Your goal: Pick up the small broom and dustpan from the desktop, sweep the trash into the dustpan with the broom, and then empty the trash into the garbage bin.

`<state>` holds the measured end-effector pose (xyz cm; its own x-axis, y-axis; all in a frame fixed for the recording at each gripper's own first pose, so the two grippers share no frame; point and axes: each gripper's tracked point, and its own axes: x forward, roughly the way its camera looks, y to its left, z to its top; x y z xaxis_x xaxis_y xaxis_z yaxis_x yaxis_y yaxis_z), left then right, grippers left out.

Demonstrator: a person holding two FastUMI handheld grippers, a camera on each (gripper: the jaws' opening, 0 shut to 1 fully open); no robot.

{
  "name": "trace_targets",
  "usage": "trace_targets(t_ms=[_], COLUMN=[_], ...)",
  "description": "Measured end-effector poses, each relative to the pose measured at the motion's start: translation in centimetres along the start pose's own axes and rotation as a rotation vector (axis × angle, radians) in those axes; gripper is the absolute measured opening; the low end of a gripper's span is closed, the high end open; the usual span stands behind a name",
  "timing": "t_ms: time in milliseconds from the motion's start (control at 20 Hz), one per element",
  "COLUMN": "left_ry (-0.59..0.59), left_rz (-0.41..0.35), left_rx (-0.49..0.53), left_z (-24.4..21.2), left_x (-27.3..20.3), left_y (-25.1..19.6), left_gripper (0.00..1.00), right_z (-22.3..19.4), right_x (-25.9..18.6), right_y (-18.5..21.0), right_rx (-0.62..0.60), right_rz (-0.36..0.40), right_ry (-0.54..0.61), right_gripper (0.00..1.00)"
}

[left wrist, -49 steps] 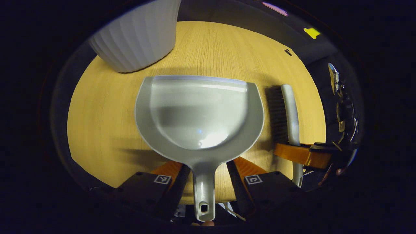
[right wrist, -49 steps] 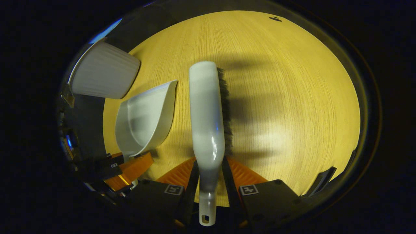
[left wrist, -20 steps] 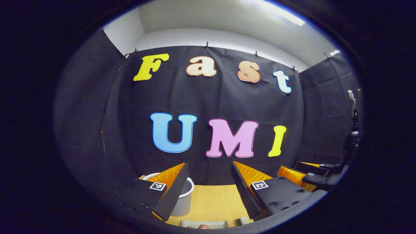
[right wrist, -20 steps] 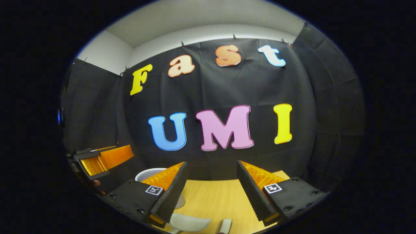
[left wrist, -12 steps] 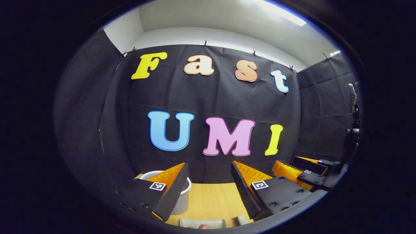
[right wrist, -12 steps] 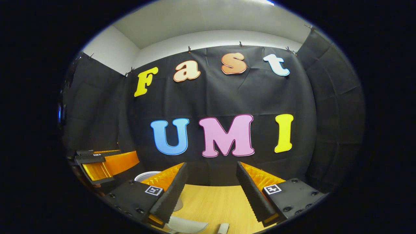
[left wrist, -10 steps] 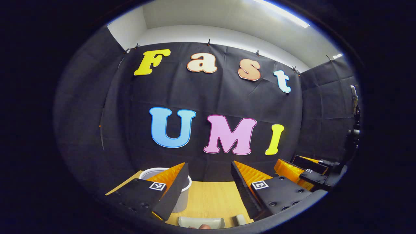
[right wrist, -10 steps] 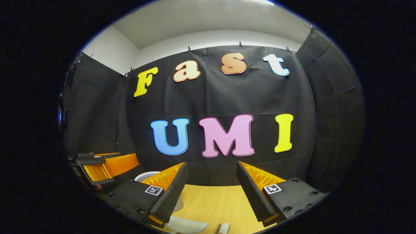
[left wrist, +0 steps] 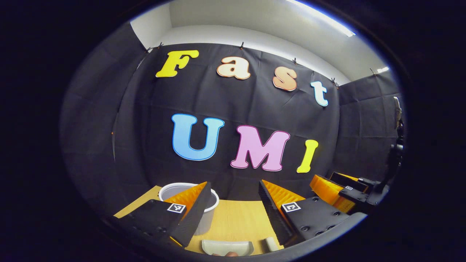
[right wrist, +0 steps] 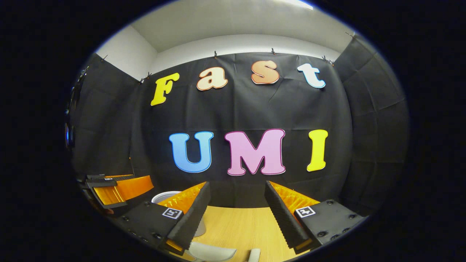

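Observation:
The grey dustpan (left wrist: 227,247) lies on the wooden table (left wrist: 236,222) just below and in front of my left gripper (left wrist: 233,185). That gripper is open and holds nothing. The pale tip of the small broom (left wrist: 270,243) lies to the dustpan's right. My right gripper (right wrist: 237,183) is also open and empty, level with the wall. Below it lie the dustpan (right wrist: 213,251) and the broom tip (right wrist: 254,254). The white garbage bin (left wrist: 189,203) stands at the back left, partly hidden by a finger. No trash is visible.
The bin's rim (right wrist: 165,196) peeks out behind a finger in the right gripper view. The right gripper shows off to the right in the left gripper view, and the left one off to the left in the right gripper view. Black cloth walls close the booth behind the table (right wrist: 236,225).
Since 2.5 s ago both grippers have let go of the dustpan and broom handles and risen to face the wall. Over the last second the left view shows slightly more of the bin and table.

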<state>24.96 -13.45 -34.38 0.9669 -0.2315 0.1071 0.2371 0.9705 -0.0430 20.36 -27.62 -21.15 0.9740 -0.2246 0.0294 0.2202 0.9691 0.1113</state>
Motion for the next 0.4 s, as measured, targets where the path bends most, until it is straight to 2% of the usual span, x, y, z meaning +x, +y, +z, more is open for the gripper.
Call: trace_targets(t_ms=[100,300,400], left_ry=[0.004,-0.02,-0.01], left_rz=[-0.001,-0.064,-0.086], left_rx=[0.027,0.046,0.053], left_z=[-0.9,-1.1,-1.6], left_x=[-0.2,-0.5,-0.2], left_y=[0.9,0.7,0.4], left_gripper=[0.78,0.79,0.78], right_z=[-0.3,-0.4,0.0], right_x=[0.0,-0.1,-0.2], right_y=[0.2,-0.4,-1.0], right_rx=[-0.008,-0.03,-0.039], right_rz=[-0.025,-0.139,-0.158], right_ry=[0.013,0.041,0.039], right_gripper=[0.97,0.96,0.96])
